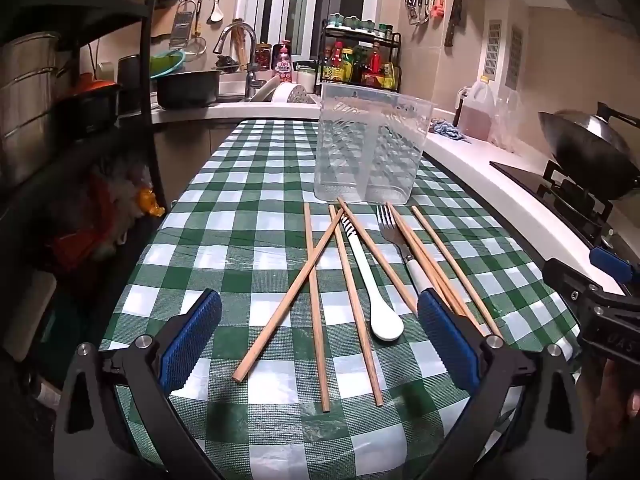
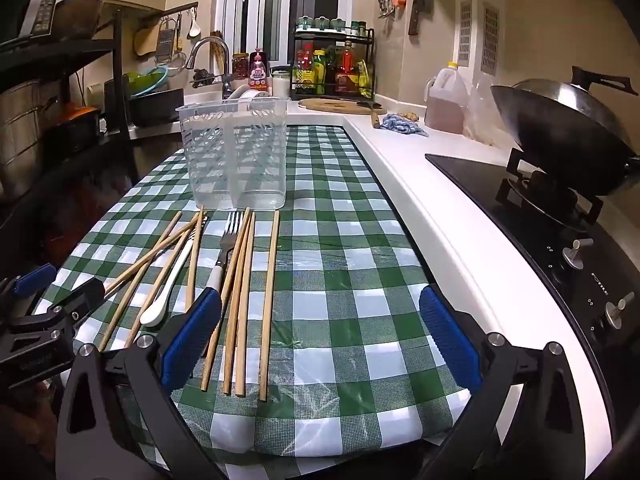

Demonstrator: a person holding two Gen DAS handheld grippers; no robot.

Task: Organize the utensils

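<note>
Several wooden chopsticks [image 1: 316, 304] lie scattered on the green-checked tablecloth [image 1: 248, 184], with a white spoon [image 1: 378, 308] and a fork [image 1: 394, 232] among them. A clear plastic utensil holder [image 1: 370, 148] stands upright and empty just behind them. My left gripper [image 1: 320, 340] is open above the near ends of the chopsticks. My right gripper [image 2: 320, 340] is open over the cloth, right of the chopsticks [image 2: 244, 304]. The spoon [image 2: 168, 284], fork [image 2: 228, 240] and holder [image 2: 236, 156] also show in the right wrist view.
A white counter [image 2: 440, 216] runs along the table's right side, with a stove and wok [image 2: 560, 128], an oil jug [image 2: 446, 100] and a blue rag [image 2: 400, 124]. A sink [image 1: 240, 88], spice rack [image 1: 360, 60] and dark shelf [image 1: 80, 80] stand behind and left.
</note>
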